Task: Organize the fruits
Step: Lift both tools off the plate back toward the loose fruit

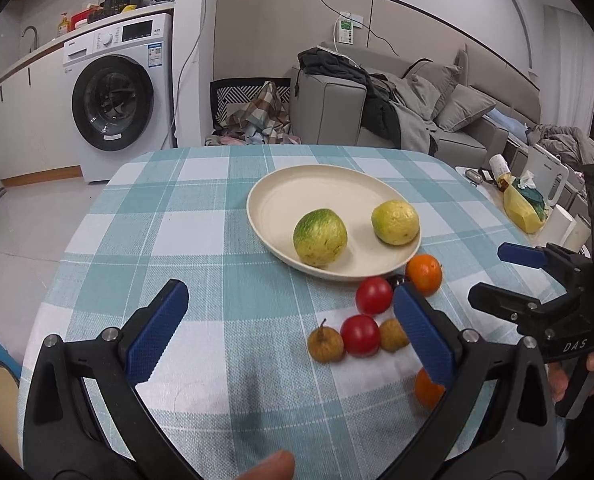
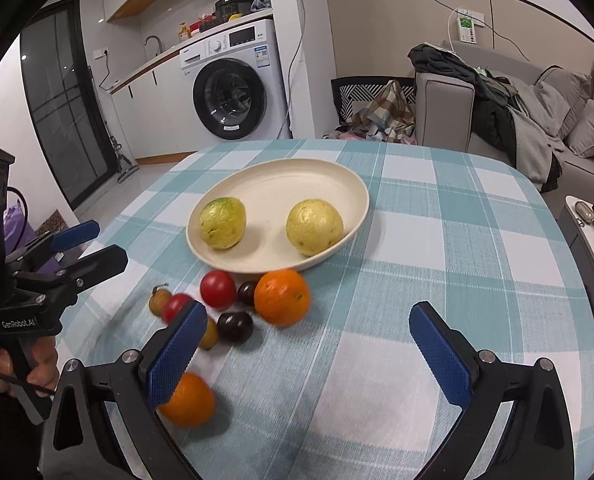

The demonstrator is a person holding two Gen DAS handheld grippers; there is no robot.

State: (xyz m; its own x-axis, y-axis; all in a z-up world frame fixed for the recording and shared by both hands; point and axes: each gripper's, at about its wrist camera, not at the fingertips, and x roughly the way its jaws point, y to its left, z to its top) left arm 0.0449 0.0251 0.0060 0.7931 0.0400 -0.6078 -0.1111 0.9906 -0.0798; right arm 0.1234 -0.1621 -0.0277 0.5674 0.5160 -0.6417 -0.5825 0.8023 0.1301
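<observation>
1. Table (image 1: 201,216), under a teal-and-white check cloth: the work surface, bearing everything below

2. Plate (image 2: 281,178), cream, oval, toward the far middle of the table. Evidently the collecting dish, since fruit already lies in it

3. Left gripper (image 1: 289,330): blue pads spread wide, nothing between them, hovering over the near side of the cloth. Its right finger hides part of the loose fruit, which suggests it is lined up toward that cluster

4. Right gripper (image 2: 309,354): pads likewise wide apart and empty, hanging above bare cloth to the right of the loose fruit; probably waiting its turn

5. Two yellow-green fruits, one (image 2: 221,223) at the plate's left and one (image 2: 315,227) at its right, apart from each other. Judged as already sorted

6. Far orange (image 2: 283,297), on the cloth just beside the plate's near rim; not yet sorted

7. Near orange (image 2: 189,400), well apart from the cluster, close under the right gripper's left finger; blurred

8. Two red tomatoes, one (image 1: 374,295) near the plate, one (image 1: 360,335) nearer the camera, both on the cloth

9. Two dark round fruits, (image 2: 235,326) and (image 2: 247,293), beside the far orange

10. Two small brown fruits, (image 1: 325,345) with a stem, and (image 1: 393,335), flanking the nearer tomato

Judgement: sorting partly done; the small round items will roll if nudged
</observation>
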